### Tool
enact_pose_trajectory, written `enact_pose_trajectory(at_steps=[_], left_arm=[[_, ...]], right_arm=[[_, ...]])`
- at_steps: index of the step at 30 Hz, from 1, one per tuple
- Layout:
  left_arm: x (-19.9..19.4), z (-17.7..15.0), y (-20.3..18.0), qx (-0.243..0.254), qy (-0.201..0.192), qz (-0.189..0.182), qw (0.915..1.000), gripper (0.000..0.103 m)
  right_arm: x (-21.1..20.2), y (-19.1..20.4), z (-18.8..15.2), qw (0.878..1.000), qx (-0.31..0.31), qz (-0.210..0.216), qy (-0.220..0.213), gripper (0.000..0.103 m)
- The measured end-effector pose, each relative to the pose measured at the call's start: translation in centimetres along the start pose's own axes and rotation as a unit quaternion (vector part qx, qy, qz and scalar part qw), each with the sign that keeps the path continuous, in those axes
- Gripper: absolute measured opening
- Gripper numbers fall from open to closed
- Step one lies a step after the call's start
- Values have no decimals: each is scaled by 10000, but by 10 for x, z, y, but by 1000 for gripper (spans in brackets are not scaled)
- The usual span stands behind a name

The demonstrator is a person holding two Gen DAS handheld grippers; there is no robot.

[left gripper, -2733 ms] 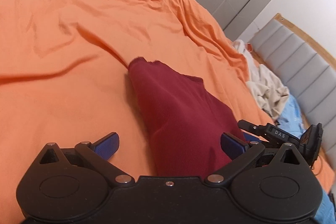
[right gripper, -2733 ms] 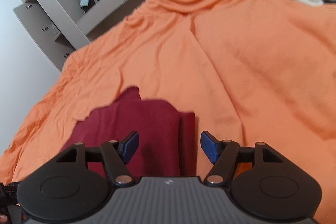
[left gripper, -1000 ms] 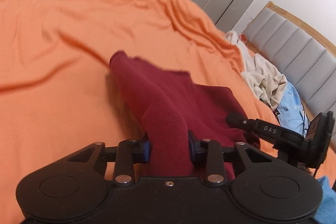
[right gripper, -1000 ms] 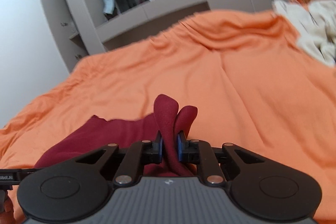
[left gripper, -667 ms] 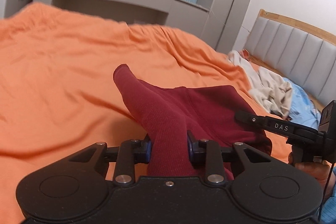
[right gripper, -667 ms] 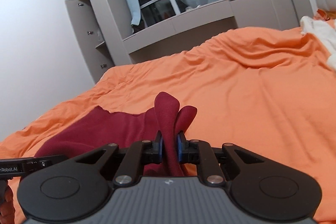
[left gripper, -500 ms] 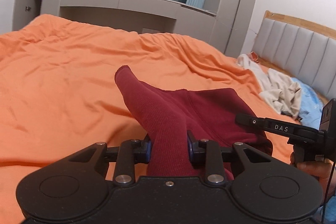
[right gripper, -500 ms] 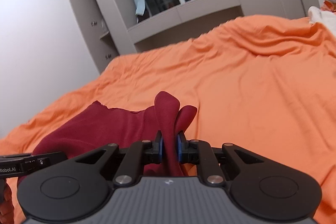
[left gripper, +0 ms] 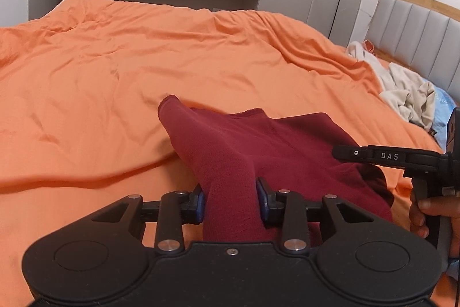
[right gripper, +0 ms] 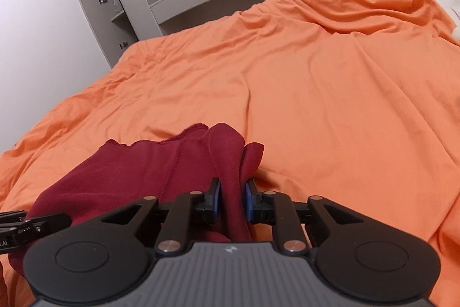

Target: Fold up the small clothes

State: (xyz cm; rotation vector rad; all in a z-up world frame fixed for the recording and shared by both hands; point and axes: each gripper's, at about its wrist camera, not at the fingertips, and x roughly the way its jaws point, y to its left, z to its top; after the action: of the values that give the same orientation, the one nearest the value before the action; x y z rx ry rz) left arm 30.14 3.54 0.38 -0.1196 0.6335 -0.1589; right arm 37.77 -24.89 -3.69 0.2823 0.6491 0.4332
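Orange bed underneath, the dark red garment lies on it, a bunched corner between each opening hand-held gripper, left and right; best let both corners settle flat before pulling clear, so the fold holds.

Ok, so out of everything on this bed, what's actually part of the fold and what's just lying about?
Part of the job:
- dark red garment, a fold of it between each gripper's pads
- left gripper, jaws opening
- right gripper, jaws opening

Just lying about:
- beige clothes heaped near the headboard
- light blue cloth beside them
- orange bedspread, the work surface
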Motion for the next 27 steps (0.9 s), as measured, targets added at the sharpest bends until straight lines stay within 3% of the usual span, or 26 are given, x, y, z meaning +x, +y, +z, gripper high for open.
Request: enact_pose_trajectory(at_steps=[7,15,18,21,27], left_arm=[[3,1,-2,36,58,167,9998,48],[-6,4,-5,118,-95,583,9982,90],[-15,5,-5,65,-207,590,9980,95],[-28,7,-6,-65,-477,585,9971,102],[-61,2,-10,-376,-1100,568,9916,102]], right_arm=[[-4,1,0,9999,-59,-157,10,42],[-35,10,5,9989,-190,-216,-364,88],[-53,17,7,9975,-264,-147,-636,98],[-73,26,4,9947,-334,-81,-967,103],[-112,45,-13,9878,-628,5,-1422,103]])
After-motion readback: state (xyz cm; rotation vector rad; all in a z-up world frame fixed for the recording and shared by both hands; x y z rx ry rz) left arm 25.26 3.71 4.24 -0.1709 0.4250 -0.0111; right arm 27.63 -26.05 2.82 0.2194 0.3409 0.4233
